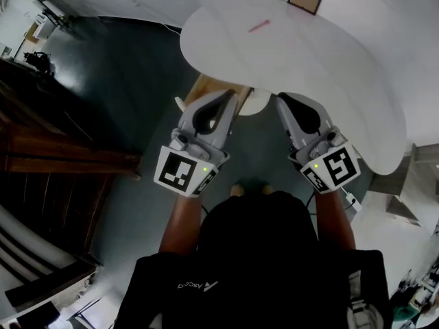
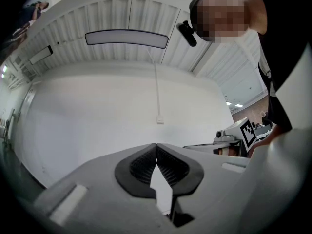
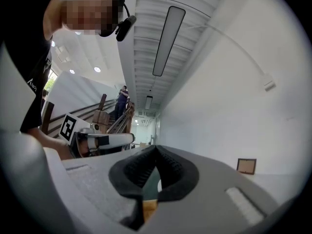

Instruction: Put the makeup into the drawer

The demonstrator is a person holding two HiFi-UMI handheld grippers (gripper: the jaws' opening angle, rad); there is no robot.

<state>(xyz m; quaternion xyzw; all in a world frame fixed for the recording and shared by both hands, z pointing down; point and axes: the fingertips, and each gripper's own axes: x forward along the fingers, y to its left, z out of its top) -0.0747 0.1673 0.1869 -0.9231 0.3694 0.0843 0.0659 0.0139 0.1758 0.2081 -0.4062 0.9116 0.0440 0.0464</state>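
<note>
A thin pink-red stick [image 1: 259,26], possibly the makeup, lies on the far part of the white round table [image 1: 343,67]. Both grippers are held side by side at the table's near edge, far short of the stick. My left gripper [image 1: 230,96] is shut and empty; in the left gripper view its black pads [image 2: 141,167] meet at the tip [image 2: 156,147]. My right gripper [image 1: 282,100] is also shut with nothing between its pads [image 3: 156,150]. No drawer is clearly in view.
A small brown picture frame [image 1: 304,0] [image 3: 246,166] stands at the table's far edge. A wooden piece [image 1: 204,86] and a white round part [image 1: 252,103] show under the near rim. Dark floor and wooden stairs [image 1: 62,156] lie to the left.
</note>
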